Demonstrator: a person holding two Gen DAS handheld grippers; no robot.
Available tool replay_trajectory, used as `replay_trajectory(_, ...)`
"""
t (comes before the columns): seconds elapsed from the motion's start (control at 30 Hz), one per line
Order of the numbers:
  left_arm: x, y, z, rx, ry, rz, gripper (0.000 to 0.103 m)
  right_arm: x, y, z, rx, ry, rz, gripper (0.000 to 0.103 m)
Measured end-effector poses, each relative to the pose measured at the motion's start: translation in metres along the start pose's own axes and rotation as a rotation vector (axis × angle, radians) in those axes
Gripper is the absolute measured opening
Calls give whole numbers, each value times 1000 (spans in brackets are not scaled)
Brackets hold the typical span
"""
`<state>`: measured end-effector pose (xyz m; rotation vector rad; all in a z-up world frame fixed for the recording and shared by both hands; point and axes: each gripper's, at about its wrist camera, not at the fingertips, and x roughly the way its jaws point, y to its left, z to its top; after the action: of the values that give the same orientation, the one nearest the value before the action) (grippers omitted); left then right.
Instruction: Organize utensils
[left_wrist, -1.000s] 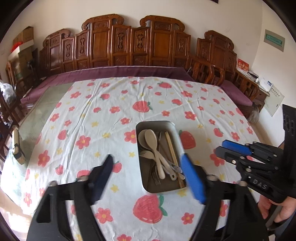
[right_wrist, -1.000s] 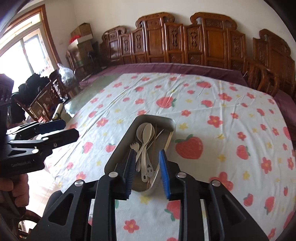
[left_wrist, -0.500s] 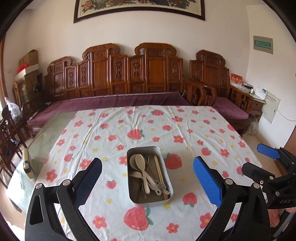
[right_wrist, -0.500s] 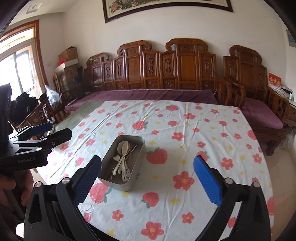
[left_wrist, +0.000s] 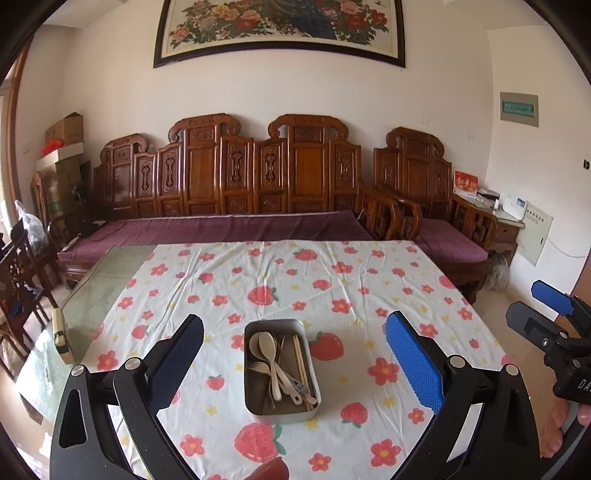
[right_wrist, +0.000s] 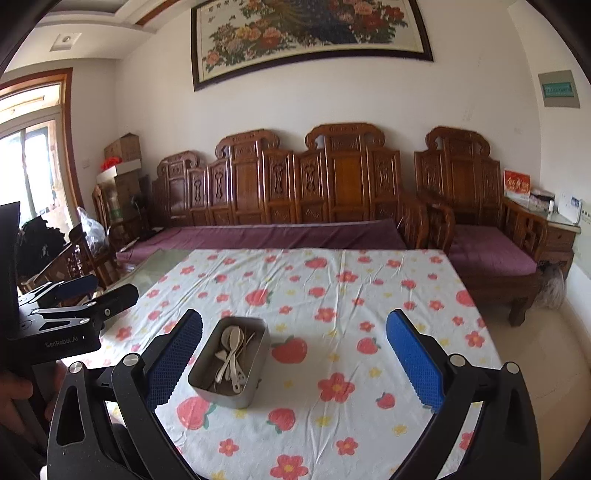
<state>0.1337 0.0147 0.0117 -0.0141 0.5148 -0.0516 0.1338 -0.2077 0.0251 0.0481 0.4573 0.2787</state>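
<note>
A grey metal tray (left_wrist: 255, 404) stands on the floral tablecloth (left_wrist: 332, 295) near the table's front edge. It holds cream spoons (left_wrist: 267, 349), a fork, chopsticks (left_wrist: 300, 360) and metal utensils. It also shows in the right wrist view (right_wrist: 242, 397). My left gripper (left_wrist: 293, 363) is open and empty, held back above the front edge, with the tray between its jaws in view. My right gripper (right_wrist: 293, 360) is open and empty, to the right of the tray. Each gripper shows at the edge of the other's view (left_wrist: 554, 325) (right_wrist: 81, 295).
A carved wooden bench (left_wrist: 229, 184) with a purple cushion stands behind the table. An armchair (left_wrist: 436, 221) is at the back right. Bare glass tabletop (left_wrist: 92, 291) lies left of the cloth, with a small block (left_wrist: 61, 336) on it. Chairs and boxes stand at the left.
Both grippers have pulled back and up from the tray. The right gripper opened from nearly shut to wide. The utensils stayed in the tray.
</note>
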Motion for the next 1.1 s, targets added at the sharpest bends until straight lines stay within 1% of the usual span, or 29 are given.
replay_trajectory(0.13, -15, -2, 6, -5, -31, -2, 95, -16, 1, 7, -7, -42, -12, 100)
replay_trajectory(0.3, -28, -2, 12, -10, -59, 19, 95, -26, 0, 11, -7, -67, -24, 100)
replay_trajectory(0.77, -36, -2, 14, -22, -76, 5, 95, -20, 1, 7, -2, -55, -28, 100)
replay_trajectory(1.1, -37, -4, 13, -13, -72, 10, 95, -19, 0, 5, 0, -54, -34, 100)
